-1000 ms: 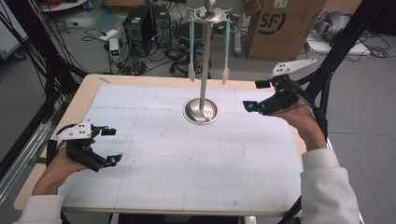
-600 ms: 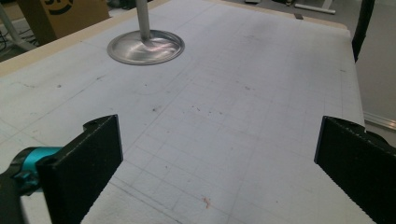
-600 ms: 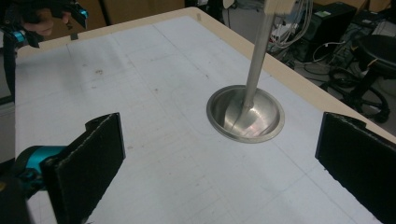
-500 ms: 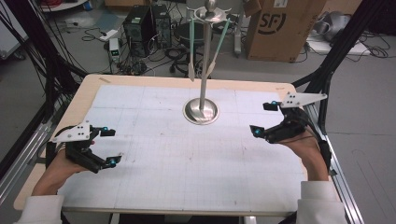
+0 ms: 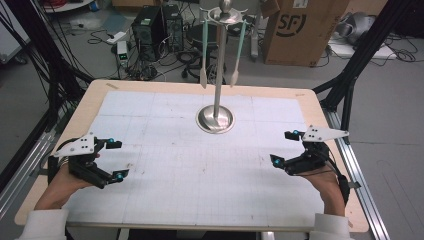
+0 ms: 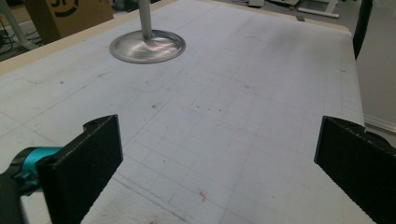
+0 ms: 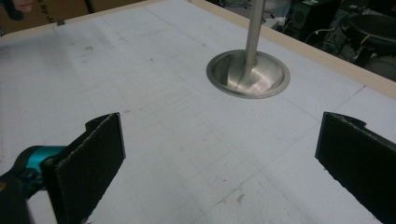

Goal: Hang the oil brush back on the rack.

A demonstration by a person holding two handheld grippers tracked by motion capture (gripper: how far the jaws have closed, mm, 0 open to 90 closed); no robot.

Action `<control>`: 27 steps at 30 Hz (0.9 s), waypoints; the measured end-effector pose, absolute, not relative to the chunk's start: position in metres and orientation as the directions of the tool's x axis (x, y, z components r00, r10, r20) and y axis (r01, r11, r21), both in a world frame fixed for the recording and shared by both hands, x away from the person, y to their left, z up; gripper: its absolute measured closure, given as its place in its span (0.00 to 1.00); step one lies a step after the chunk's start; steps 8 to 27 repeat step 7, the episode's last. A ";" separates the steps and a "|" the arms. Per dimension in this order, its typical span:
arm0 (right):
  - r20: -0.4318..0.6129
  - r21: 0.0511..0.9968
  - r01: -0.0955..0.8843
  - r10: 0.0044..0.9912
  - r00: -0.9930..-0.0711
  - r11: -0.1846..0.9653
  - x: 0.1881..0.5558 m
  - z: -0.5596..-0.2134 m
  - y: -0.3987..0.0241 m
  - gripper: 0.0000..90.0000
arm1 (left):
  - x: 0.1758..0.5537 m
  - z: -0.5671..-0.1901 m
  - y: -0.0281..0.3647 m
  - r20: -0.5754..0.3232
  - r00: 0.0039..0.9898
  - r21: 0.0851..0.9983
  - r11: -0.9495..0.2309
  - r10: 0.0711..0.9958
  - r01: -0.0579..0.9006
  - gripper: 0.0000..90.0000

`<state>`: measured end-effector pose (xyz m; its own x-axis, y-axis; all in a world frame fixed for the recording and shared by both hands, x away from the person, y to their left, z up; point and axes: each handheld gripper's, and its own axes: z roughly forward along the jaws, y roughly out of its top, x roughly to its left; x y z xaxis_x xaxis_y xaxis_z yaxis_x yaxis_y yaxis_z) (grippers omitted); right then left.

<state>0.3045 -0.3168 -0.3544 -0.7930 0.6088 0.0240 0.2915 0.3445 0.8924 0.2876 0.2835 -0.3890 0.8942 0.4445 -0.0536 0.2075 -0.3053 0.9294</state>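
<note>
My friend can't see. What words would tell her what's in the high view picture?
Two hands each hold an open gripper, left and right, low over a white gridded mat on a wooden table. A metal stand rises at the far middle, with two pale green utensils hanging from its top. Neither gripper holds anything.

Silver stand [image 5: 216, 117], mint spoons [image 5: 204, 55], white gridded mat [image 5: 200, 170], black claws
</note>
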 end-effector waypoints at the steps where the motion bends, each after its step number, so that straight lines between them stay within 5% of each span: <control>1: 0.029 0.888 0.298 0.605 -0.795 0.349 0.305 -0.357 -0.317 0.00 | 0.287 -0.389 0.284 -0.052 0.895 0.929 -0.307 0.443 0.206 0.02; 27: 0.038 0.882 0.318 0.621 -0.783 0.347 0.305 -0.368 -0.317 0.00 | 0.286 -0.389 0.284 -0.047 0.894 0.930 -0.306 0.446 0.202 0.02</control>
